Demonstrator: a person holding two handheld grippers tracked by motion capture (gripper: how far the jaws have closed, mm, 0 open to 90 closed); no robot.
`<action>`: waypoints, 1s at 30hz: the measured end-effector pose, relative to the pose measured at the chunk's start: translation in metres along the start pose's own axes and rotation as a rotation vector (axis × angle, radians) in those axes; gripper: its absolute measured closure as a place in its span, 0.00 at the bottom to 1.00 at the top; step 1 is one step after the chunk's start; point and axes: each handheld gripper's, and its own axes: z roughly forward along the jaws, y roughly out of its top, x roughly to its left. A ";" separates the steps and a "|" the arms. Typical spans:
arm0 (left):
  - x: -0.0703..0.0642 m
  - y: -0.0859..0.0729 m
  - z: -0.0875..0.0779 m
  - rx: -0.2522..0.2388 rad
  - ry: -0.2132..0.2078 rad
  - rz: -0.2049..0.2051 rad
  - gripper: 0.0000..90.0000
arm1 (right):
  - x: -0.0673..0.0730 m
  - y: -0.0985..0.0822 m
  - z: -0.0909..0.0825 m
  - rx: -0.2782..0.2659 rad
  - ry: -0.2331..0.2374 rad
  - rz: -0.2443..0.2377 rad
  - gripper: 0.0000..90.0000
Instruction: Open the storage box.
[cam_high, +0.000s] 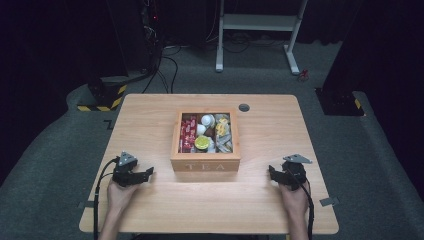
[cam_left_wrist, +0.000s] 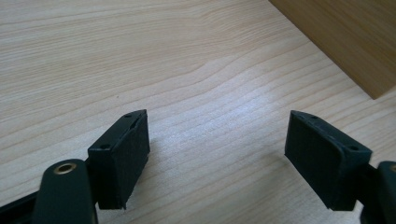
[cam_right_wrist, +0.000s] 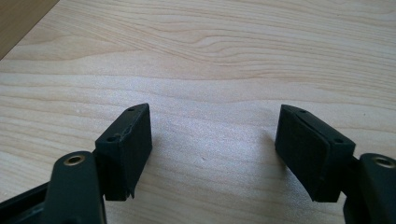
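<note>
Forearms come in from the near edge of the tabletop (cam_high: 150, 107), one at each side, both hands low on the wood. The left gripper (cam_high: 146, 174) rests left of the wooden tea box (cam_high: 205, 164), angled toward its front corner, jaws wide apart with bare wood between them. The right gripper (cam_high: 273, 173) sits right of the box, well apart from it, jaws also spread and holding nothing. The box stands at the tabletop's middle, open, with packets and small cups inside.

A grey table grommet (cam_high: 244, 107) sits beyond a white desk frame (cam_high: 258, 22).
</note>
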 end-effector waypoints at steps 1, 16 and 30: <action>0.000 0.000 -0.001 -0.004 -0.006 0.000 0.25 | 0.000 0.000 0.000 0.000 0.000 0.002 0.30; -0.011 0.003 -0.007 -0.026 -0.109 0.040 0.37 | 0.000 0.000 0.000 0.000 0.000 0.002 0.30; -0.030 0.006 -0.008 -0.033 -0.188 0.069 0.46 | 0.000 0.000 0.000 -0.001 0.002 -0.001 0.30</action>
